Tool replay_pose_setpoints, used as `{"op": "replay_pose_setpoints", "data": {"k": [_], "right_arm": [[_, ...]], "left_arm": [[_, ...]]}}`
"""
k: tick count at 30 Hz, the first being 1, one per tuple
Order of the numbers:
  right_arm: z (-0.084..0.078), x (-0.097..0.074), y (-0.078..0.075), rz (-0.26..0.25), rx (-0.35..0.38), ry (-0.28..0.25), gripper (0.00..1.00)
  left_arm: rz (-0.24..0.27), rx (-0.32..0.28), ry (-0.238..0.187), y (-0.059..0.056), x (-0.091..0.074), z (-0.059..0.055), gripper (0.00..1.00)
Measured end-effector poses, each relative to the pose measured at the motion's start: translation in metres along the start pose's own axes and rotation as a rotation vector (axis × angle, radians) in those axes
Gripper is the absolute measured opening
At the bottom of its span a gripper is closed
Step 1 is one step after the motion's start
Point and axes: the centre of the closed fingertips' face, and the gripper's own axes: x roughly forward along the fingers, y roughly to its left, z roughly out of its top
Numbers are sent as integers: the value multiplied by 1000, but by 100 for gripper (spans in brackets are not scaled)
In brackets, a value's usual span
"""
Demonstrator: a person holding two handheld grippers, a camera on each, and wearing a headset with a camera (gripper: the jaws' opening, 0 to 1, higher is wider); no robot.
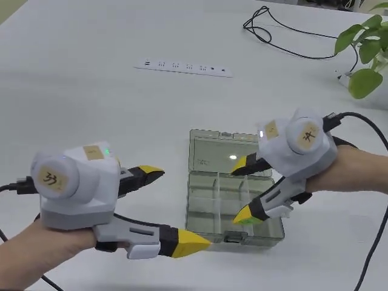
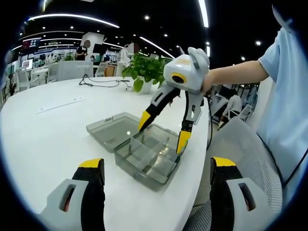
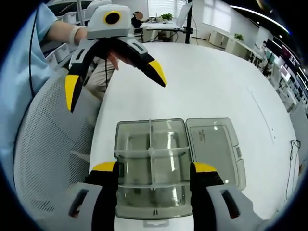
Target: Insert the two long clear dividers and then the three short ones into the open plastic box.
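The clear plastic box (image 1: 206, 225) lies open on the white table, its lid (image 1: 215, 151) folded flat behind it. Clear dividers (image 1: 216, 187) stand inside it and split it into compartments; in the right gripper view one long divider (image 3: 150, 137) crosses shorter ones. My right gripper (image 1: 241, 189) hovers open over the right part of the box, its yellow tips just above the compartments and nothing between them. My left gripper (image 1: 173, 206) is open and empty, left of the box. From the left gripper view, the box (image 2: 139, 171) sits beyond my left gripper (image 2: 156, 163).
A white power strip (image 1: 182, 66) lies at the far middle of the table. A black cable (image 1: 285, 36) loops at the back right, beside a green plant (image 1: 367, 48). A grey mesh chair (image 3: 53, 144) stands at the near table edge.
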Motion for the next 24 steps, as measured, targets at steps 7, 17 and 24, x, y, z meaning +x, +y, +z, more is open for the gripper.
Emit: {"op": "replay_pose_setpoints", "data": {"k": [7,17,24], "right_arm": [[5,-14,1,-48,28,-91,88],[6,-29,11,-86,98,-193,100],[-15,-54,9,-149,170,-220,100]], "left_arm": [[-5,10,-1,-1,-2,2,93],[3,-3,-38,-2,-3,6,95],[41,2,-56,4,-4,6,98]]}}
